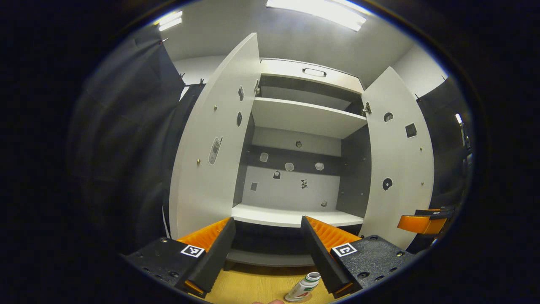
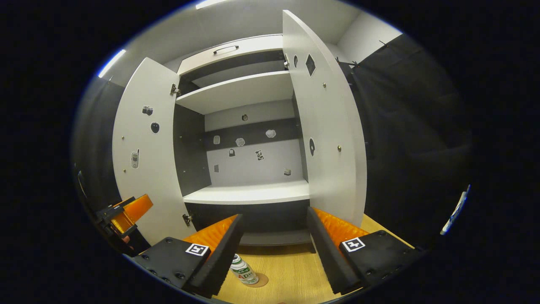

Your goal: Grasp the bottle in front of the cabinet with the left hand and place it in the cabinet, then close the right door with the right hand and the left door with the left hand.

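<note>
Bottle point(image 1: 303, 288) stands upright on the wooden desk point(image 1: 253, 287) before the open cabinet point(image 1: 295, 169), just beside the left gripper point(image 1: 265, 257), whose fingers are spread wide and hold nothing. Its label carries green and red print, too small to read. The right gripper point(image 2: 274, 253) likewise gapes wide, empty. Both doors, left door point(image 1: 211, 147) and right door point(image 1: 398, 156), stand open.

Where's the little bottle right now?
The bottle stands upright on the wooden surface before the open cabinet, low in both gripper views, not yet grasped.
</note>
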`<state>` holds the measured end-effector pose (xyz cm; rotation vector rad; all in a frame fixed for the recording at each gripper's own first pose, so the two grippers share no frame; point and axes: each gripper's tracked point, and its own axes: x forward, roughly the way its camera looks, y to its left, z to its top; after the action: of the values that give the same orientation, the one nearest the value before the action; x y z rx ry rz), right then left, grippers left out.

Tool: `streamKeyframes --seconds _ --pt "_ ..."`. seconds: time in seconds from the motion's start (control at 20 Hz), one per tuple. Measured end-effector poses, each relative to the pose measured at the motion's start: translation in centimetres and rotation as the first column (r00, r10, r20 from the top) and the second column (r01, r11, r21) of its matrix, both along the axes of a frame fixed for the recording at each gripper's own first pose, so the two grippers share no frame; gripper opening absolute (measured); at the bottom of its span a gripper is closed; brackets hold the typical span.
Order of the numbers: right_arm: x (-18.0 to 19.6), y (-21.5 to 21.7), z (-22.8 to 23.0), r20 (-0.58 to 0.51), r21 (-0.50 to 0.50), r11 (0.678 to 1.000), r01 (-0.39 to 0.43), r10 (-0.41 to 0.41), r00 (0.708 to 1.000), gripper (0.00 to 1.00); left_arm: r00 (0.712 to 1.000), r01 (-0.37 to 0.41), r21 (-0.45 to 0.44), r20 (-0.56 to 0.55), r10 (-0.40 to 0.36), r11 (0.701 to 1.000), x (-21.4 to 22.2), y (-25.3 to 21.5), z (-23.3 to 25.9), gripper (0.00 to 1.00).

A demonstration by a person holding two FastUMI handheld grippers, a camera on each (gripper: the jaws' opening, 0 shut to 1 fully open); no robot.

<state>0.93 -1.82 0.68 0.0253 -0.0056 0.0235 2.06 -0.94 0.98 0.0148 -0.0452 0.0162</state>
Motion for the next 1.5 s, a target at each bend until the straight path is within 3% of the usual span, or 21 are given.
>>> streamKeyframes --seconds 0.2,0.4,0.7,0.9,1.2,1.5 --pt "-0.3 0.5 0.1 0.0 0.007 1.0 -0.011 0.011 1.0 0.98 0.999 0.047 -0.009 0.001 -0.047 0.999 1.0 -1.4 0.4 0.95" --pt "-1.1 0.1 0.7 0.009 -0.006 1.0 0.0 0.0 1.0 0.98 0.987 0.161 -0.076 -0.013 -0.163 0.984 3.1 -5.4 -1.3 0.95" --pt "-2.7 -1.2 0.9 -0.002 -0.007 0.999 0.034 -0.034 0.999 0.98 0.944 0.285 -0.101 -0.145 -0.298 0.953 3.5 -10.9 -11.8 0.95" --pt "-3.6 -1.8 0.8 -0.012 -0.036 0.997 0.063 -0.063 0.998 0.98 0.924 0.274 -0.108 -0.245 -0.293 0.956 2.8 -11.3 -19.3 0.95" --pt "-4.1 -0.8 -0.3 -0.053 -0.022 0.999 0.038 -0.039 0.998 0.98 0.897 0.246 -0.103 -0.352 -0.267 0.964 1.4 -10.4 -26.6 0.95" --pt "-3.9 -0.4 -1.2 -0.084 -0.024 0.999 0.022 -0.024 0.996 0.98 0.846 0.208 -0.145 -0.471 -0.252 0.967 0.3 -10.1 -32.8 0.95"
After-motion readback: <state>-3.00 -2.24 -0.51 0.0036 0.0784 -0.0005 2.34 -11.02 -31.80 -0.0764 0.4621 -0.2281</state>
